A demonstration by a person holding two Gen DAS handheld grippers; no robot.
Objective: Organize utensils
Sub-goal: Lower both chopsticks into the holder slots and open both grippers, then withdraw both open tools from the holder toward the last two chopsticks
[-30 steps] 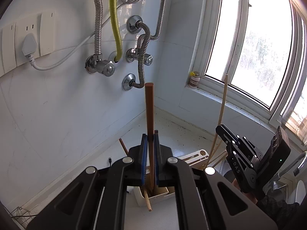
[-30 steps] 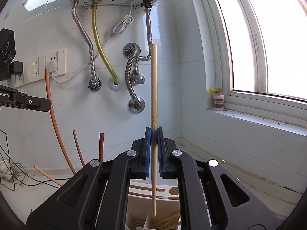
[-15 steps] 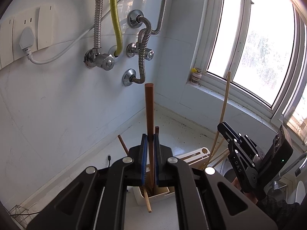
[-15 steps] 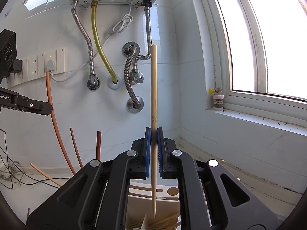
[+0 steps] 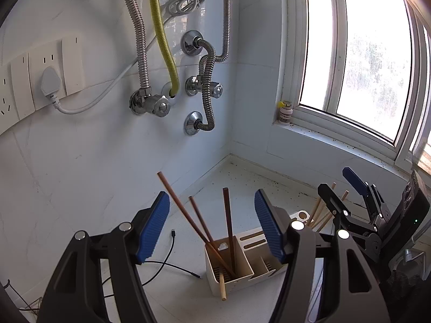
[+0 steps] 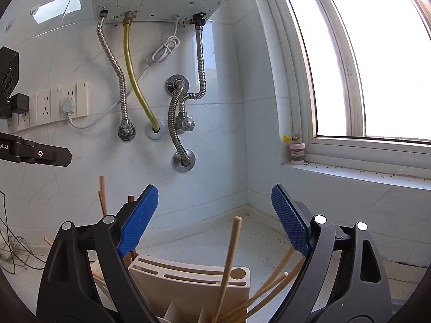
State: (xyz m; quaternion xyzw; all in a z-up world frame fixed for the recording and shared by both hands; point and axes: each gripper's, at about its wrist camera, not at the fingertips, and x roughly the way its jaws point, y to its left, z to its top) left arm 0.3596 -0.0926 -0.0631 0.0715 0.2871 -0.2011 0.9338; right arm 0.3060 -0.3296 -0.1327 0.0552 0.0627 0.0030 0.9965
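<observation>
White-tiled corner, both grippers, left gripper (image 5: 212, 228) and right gripper (image 6: 214, 220), jaws spread wide above the utensil holder (image 5: 242, 266).

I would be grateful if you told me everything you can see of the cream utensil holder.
The utensil holder is a cream, plastic-looking box divided into compartments, standing upright on the white counter. Its slotted top panel has a round hole. Dark brown chopsticks lean in one compartment, pale bamboo chopsticks in another. Neither open claw touches it.

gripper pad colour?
Blue, ribbed pads on both open grippers; clearest in the left wrist view.
</observation>
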